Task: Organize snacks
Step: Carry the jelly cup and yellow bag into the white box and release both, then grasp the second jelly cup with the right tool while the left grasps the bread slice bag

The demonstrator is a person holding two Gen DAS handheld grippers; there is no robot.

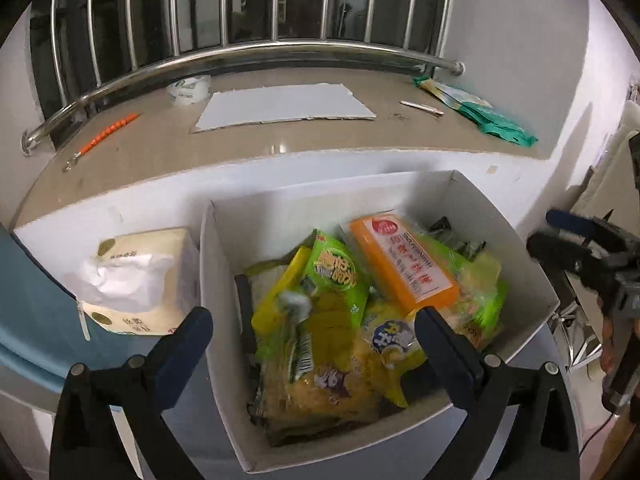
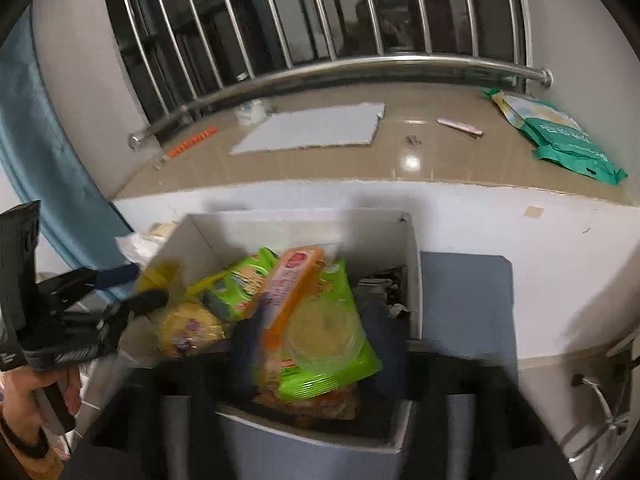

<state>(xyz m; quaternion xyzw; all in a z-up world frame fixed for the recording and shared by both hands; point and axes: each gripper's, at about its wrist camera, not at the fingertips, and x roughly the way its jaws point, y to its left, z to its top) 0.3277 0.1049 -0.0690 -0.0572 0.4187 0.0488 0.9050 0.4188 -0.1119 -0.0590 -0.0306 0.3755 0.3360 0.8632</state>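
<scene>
I'm looking at a tan stone window sill (image 1: 256,140), glossy w/ a bright light spot on it. Directly behind the sill, a steel rail (image 1: 248,54) curves across, w/ vertical steel bars (image 1: 224,0) rising from it; dark glass beyond (night outside, I'd say). White walls (image 1: 516,40) flank the sill on both sides, and a white wall face drops below its front edge. Left of the sill hangs a blue curtain (image 2: 36,128). Below the sill's right end, metal chair legs (image 2: 600,404), I think.
</scene>
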